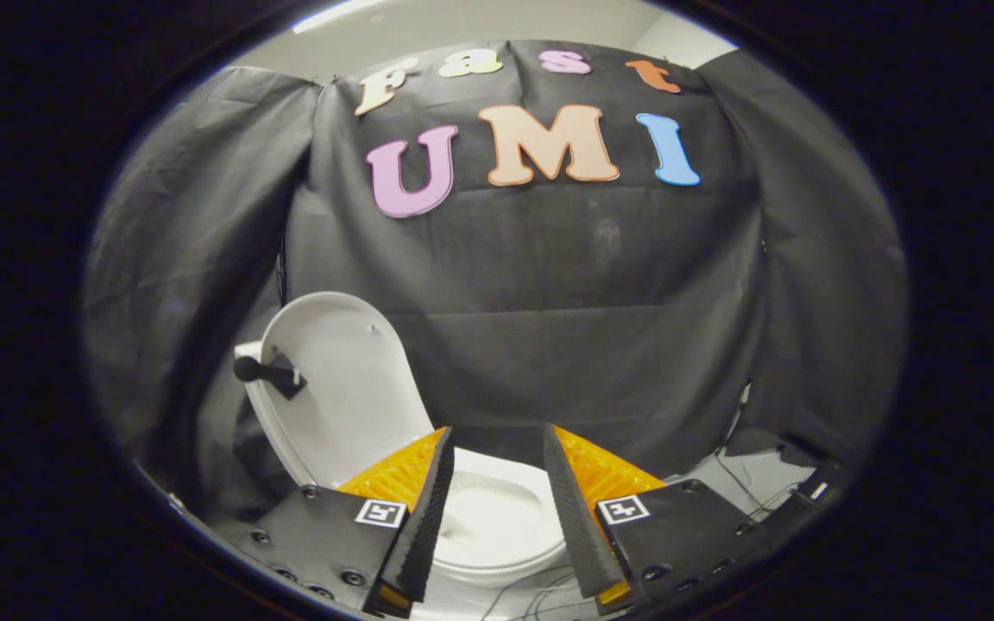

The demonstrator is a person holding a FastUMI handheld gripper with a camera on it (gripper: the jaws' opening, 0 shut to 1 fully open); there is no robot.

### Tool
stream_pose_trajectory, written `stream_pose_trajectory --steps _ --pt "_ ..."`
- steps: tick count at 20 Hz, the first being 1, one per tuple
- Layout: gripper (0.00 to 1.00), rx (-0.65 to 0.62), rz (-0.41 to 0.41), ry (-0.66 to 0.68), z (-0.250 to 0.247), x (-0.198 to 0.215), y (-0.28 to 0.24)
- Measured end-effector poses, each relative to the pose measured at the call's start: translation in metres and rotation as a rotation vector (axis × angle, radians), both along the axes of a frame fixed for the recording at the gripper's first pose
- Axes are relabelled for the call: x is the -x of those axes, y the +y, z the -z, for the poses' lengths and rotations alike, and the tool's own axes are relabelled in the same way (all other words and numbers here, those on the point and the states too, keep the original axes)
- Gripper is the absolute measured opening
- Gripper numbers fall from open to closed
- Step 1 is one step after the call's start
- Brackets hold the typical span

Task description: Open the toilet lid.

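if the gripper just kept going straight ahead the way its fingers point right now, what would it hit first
Most likely the toilet bowl, seen through the gap of the open gripper. The raised lid stands off to one side. Depth is unclear, so it might pass above the rim to the black cloth wall.

You are looking at a white toilet (497, 526) standing in front of the black cloth wall. Its lid (342, 388) is standing up, open, leaning back and a bit to one side. The lid is smooth, white and egg-shaped. A small black knob (266, 372) is sticking out of the lid near its outer edge. The round bowl is showing below the lid, open at the top, and it is lying just ahead of your gripper (497, 444), between its two fingers, which are spread apart and holding nothing.
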State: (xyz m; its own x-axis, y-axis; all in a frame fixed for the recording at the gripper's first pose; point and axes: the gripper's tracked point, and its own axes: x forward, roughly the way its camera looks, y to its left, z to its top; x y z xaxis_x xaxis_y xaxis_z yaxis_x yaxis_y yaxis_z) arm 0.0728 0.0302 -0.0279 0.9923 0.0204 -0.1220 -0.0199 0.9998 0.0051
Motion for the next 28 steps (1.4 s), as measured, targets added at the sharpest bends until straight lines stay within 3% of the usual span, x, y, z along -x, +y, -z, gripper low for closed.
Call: stream_pose_trajectory --steps 8,12,20,22,25,28 --pt "0.66 0.035 0.050 0.064 0.013 0.019 -0.028" --pt "0.66 0.007 0.028 0.074 0.009 0.043 -0.024" --pt "0.66 -0.031 0.025 -0.177 -0.046 0.080 -0.026" --pt "0.66 0.010 0.018 -0.114 -0.030 0.087 -0.024" --pt "0.66 0.003 0.024 -0.137 -0.031 0.090 -0.026" --pt "0.79 0.005 0.023 -0.139 -0.033 0.091 -0.024"
